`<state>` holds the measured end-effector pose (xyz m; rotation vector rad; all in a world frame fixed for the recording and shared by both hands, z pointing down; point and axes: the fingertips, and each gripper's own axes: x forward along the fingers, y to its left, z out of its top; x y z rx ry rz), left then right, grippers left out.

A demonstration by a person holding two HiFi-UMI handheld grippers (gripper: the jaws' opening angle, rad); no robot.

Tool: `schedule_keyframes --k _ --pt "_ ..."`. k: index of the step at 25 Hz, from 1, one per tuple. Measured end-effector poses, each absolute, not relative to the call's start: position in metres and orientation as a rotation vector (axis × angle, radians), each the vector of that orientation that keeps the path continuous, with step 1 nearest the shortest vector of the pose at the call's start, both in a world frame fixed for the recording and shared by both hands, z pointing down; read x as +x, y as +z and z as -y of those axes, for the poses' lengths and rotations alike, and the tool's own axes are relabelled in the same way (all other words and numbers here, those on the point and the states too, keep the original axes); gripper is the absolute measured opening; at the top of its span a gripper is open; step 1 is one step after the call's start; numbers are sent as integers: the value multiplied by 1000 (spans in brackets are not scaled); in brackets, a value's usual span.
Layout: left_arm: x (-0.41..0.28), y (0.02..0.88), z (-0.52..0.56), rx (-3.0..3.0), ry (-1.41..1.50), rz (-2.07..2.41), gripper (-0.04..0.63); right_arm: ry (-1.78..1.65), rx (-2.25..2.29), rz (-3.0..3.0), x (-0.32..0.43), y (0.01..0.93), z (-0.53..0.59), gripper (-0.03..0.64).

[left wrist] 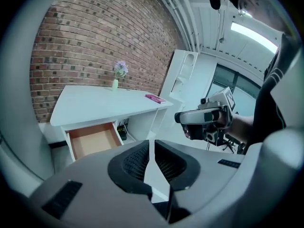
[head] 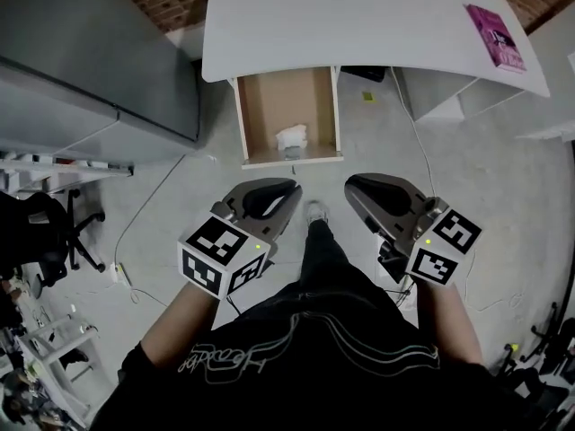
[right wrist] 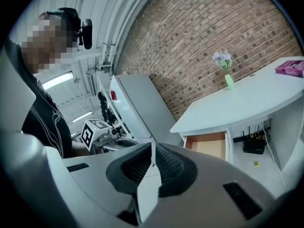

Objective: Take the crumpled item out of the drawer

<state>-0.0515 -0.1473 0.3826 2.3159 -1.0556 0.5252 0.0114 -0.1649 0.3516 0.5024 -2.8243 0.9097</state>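
Note:
A white crumpled item lies near the front of the open wooden drawer under the white desk. Both grippers hang in front of the drawer, above the floor and short of its front edge. My left gripper is shut with nothing in it; its dark pads meet in the left gripper view. My right gripper is also shut and empty. The drawer shows in both gripper views, but the crumpled item is hidden there.
A pink book lies at the desk's right end, and a small vase of flowers stands on the desk by the brick wall. A grey cabinet stands to the left. Cables trail over the floor, and an office chair is at far left.

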Motion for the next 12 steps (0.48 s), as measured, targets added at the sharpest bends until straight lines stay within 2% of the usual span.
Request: schedule_keyframes --k 3,5,7,12 --pt "-59 398 181 2310 564 1054 46 919 457 2800 3 363 196 55" --pt "-64 417 200 2284 587 1058 113 932 436 2782 1 374 213 55" --pt "-70 440 216 2250 624 1063 142 955 427 2765 3 386 227 55" --pt "-78 480 249 2207 718 1069 185 1011 431 2717 15 403 244 55"
